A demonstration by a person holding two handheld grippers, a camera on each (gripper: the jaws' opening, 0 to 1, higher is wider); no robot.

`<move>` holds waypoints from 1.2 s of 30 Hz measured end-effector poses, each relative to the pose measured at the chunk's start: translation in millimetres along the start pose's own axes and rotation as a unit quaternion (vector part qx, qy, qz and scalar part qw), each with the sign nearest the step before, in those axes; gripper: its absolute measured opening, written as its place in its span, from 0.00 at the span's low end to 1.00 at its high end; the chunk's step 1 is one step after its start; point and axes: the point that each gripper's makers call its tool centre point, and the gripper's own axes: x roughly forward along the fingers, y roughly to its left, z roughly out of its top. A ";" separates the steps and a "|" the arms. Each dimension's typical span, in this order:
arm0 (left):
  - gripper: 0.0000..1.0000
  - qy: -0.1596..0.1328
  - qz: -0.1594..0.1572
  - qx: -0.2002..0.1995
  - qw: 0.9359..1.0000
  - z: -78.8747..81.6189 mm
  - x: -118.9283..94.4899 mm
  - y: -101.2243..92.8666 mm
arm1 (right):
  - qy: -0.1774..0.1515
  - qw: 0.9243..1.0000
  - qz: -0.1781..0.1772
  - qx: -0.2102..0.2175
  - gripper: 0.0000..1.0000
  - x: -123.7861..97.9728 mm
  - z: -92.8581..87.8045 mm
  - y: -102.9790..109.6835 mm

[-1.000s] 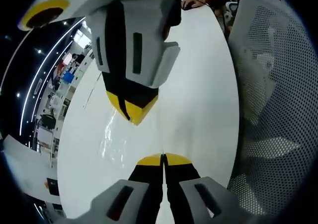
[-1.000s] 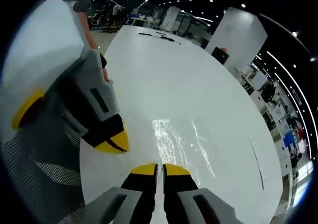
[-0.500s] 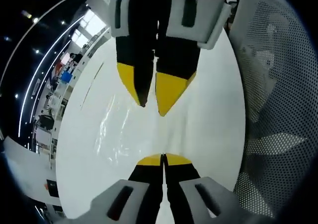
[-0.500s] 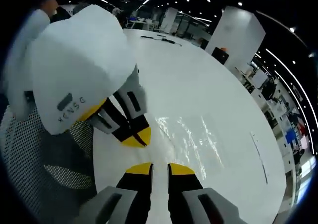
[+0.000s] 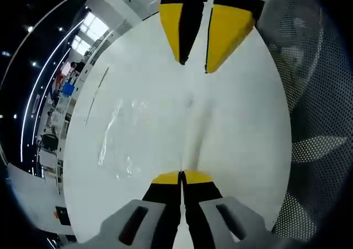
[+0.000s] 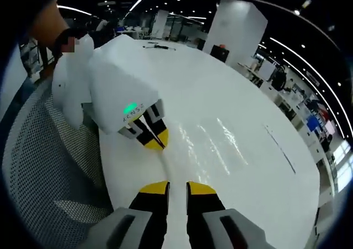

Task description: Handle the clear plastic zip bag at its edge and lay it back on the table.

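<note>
The clear plastic zip bag (image 5: 124,136) lay flat on the big white oval table (image 5: 242,144), at the left middle of the left gripper view. In the right gripper view it was the shiny patch (image 6: 220,144) right of the middle.

At the bottom of the left gripper view, the left gripper (image 5: 181,175) had its yellow tips pressed together. I could not tell if a thin bag edge was pinched there. It showed again at the left middle of the right gripper view (image 6: 159,141). At the bottom of that view, the right gripper (image 6: 177,186) had a small gap between its tips and held nothing. It also came down from the top of the left gripper view (image 5: 194,61).

To do this step well, I think each gripper should move slowly and let the bag rest smooth.

Farther off, the table had lots of bare room. A grey mesh chair (image 6: 49,166) stood close by the table's edge.
</note>
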 end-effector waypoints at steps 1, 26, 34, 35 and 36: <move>0.00 0.002 0.000 0.001 1.000 -0.4 1.0 -0.8 | 0.000 1.000 -0.003 0.003 0.09 -1.7 -1.4 0.0; 0.21 -0.003 -0.019 -0.060 0.998 2.0 -2.1 -10.4 | -0.035 0.993 -0.022 0.115 0.13 -6.7 -13.2 -12.1; 0.27 -0.052 -0.006 -0.232 0.971 6.5 -26.8 3.2 | -0.061 0.980 -0.037 0.184 0.23 -11.5 -20.9 -20.9; 0.27 -0.055 -0.003 -0.246 0.968 5.1 -28.7 3.9 | -0.066 0.978 -0.040 0.195 0.24 -12.6 -21.3 -21.1; 0.28 -0.067 -0.006 -0.269 0.961 7.2 -32.4 1.7 | -0.070 0.976 -0.042 0.202 0.24 -12.6 -21.6 -22.8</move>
